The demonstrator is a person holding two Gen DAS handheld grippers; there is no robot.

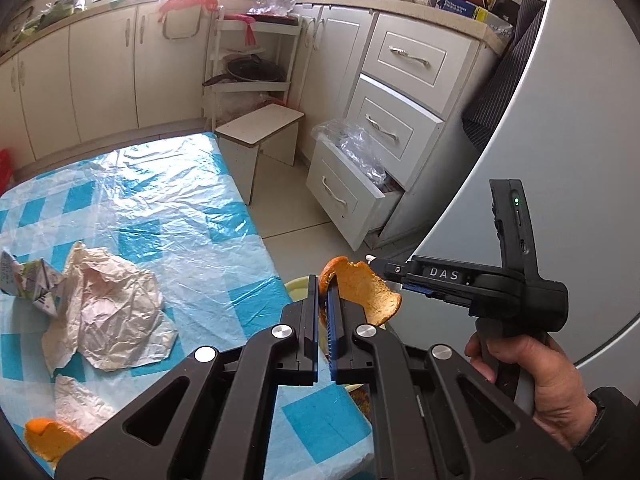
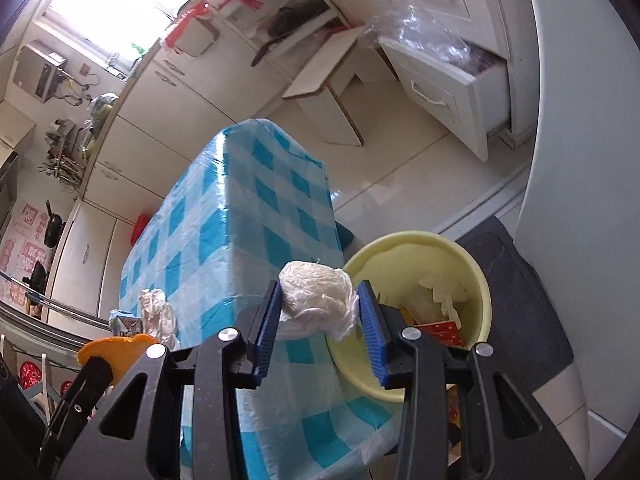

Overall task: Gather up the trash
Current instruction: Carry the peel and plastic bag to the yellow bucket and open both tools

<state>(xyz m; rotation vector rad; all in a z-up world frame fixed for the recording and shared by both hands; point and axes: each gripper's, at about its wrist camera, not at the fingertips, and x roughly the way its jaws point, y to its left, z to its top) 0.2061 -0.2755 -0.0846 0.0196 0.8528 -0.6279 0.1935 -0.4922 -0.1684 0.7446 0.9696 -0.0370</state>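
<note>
My left gripper (image 1: 324,300) is shut on a curled orange peel (image 1: 360,292), held past the table's right edge above the yellow bin (image 1: 295,285). In the right wrist view my right gripper (image 2: 320,312) has a white crumpled plastic wad (image 2: 316,296) between its blue pads (image 2: 370,320), which touch it on both sides, beside the yellow bin (image 2: 416,240) that holds paper and a red wrapper. On the checked table (image 1: 180,208) lie crumpled paper (image 1: 108,312), a folded carton (image 1: 28,280) and another orange peel (image 1: 48,434). A hand (image 1: 532,376) holds the right gripper (image 1: 380,268).
A white stool (image 1: 260,128) stands beyond the table. The bottom drawer (image 1: 340,192) is pulled open with a clear plastic bag (image 1: 356,148) in it. A grey fridge (image 1: 568,140) curves along the right. A dark mat (image 2: 516,280) lies behind the bin.
</note>
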